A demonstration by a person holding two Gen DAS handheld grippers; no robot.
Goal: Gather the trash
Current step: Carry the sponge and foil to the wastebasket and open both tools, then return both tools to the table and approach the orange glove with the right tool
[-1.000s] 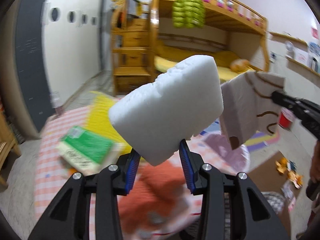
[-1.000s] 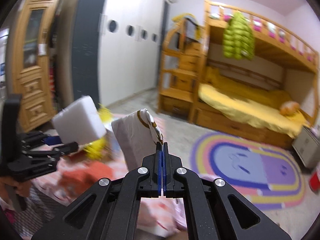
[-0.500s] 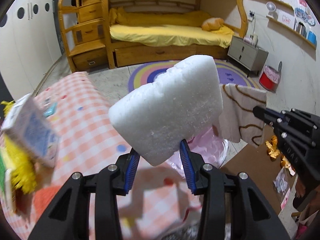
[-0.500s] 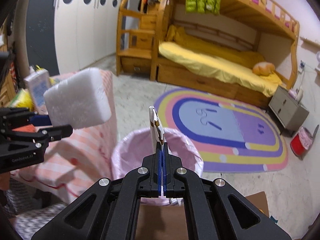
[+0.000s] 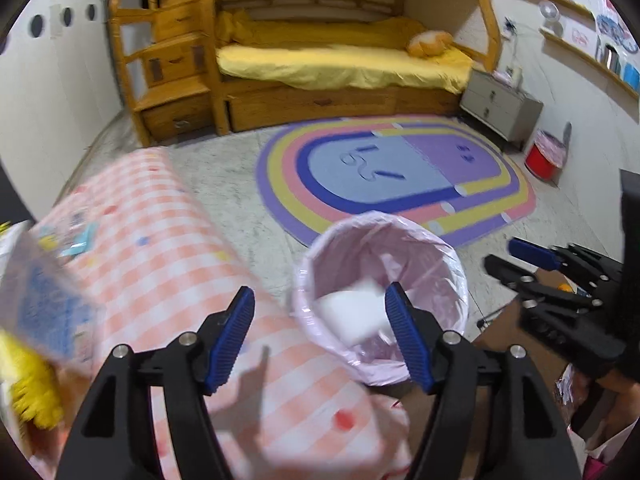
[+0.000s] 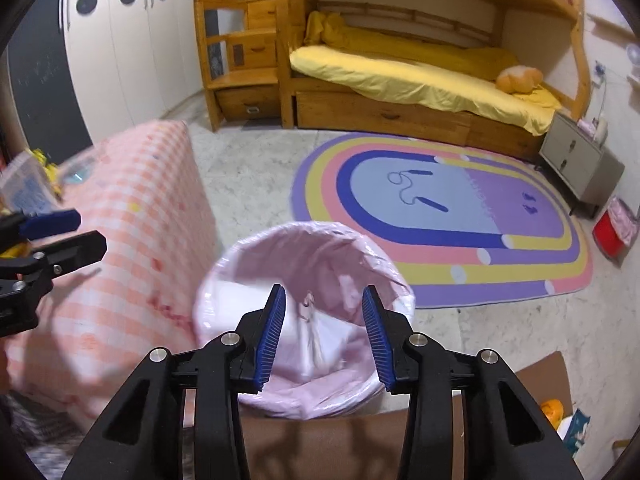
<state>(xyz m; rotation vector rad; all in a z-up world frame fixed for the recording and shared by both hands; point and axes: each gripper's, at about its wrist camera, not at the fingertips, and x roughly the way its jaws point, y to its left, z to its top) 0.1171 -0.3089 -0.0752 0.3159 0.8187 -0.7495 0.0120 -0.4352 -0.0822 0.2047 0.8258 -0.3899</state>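
A bin with a pink liner point(image 5: 400, 236) point(image 6: 304, 236) stands on the floor beside the table. The white foam block point(image 5: 352, 312) lies inside it, blurred. The pale paper piece point(image 6: 316, 336) is also inside, blurred. My left gripper point(image 5: 320, 340) is open and empty above the table's edge, next to the bin. My right gripper point(image 6: 324, 336) is open and empty just above the bin's near rim. Each gripper shows in the other's view: the right point(image 5: 516, 256) and the left point(image 6: 76, 232).
A table with a pink checked cloth point(image 5: 168, 264) point(image 6: 132, 208) holds a blue-printed carton point(image 5: 40, 300) and yellow items at its left. A rainbow rug point(image 5: 392, 176), a bunk bed point(image 5: 340, 64), a grey nightstand point(image 6: 580, 164), a red bin point(image 5: 544, 160) and brown cardboard point(image 6: 352, 440) are around.
Both grippers moved over the bin and opened. The foam block left the left gripper and the paper piece left the right one; both dropped into the bin.
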